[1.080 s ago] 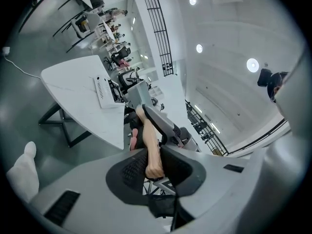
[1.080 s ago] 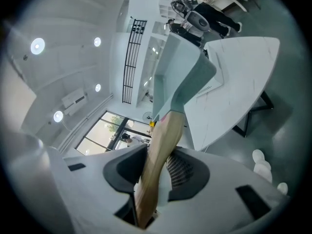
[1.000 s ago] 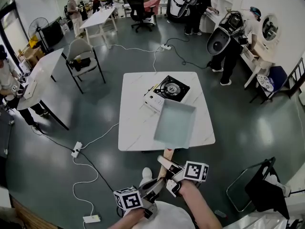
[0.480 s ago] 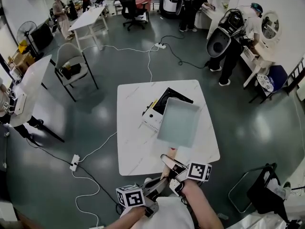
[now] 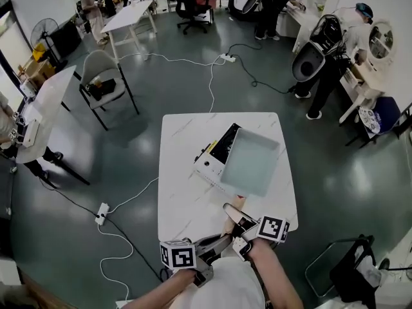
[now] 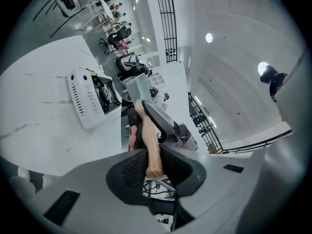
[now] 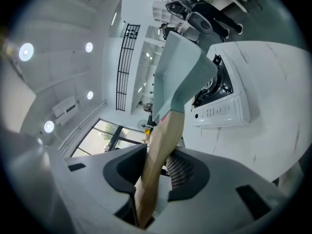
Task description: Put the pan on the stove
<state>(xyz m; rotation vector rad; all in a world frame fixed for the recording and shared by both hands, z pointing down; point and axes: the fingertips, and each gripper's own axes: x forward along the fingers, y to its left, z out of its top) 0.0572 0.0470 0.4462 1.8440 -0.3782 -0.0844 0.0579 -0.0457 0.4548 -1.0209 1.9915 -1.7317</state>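
The pan (image 5: 251,161) has come forward since a second ago; then it hung short of the stove (image 5: 211,160), on the person's side of it, and now it covers the stove's right part, hiding most of the black top; both grippers have come along behind it, no nearer to each other than before. It is a square, pale blue-green pan with a straight wooden handle (image 5: 234,206) that runs back from the stove toward the person; from where I look I cannot tell whether its base touches the stove or hangs just over it; in the right gripper view it seems tilted, with its far side higher. The stove is a white box with a row of slots on its side; it sits skewed on the white marble table (image 5: 183,201), and its left part shows bare beside the pan. The right gripper (image 5: 239,227) has the handle at the stretch nearer the stove; its jaws stand partly closed, pads pressed on the wood from both sides. The left gripper (image 5: 219,242) is farther from the stove, at the handle's free end; its jaws are drawn in a little narrower and clamp the rounded tip of the wood. Well apart from the stove, on its far left, a grey chair (image 5: 103,76) stands on the dark floor; a white power strip (image 5: 102,212) lies to the stove's near left, beyond the table.
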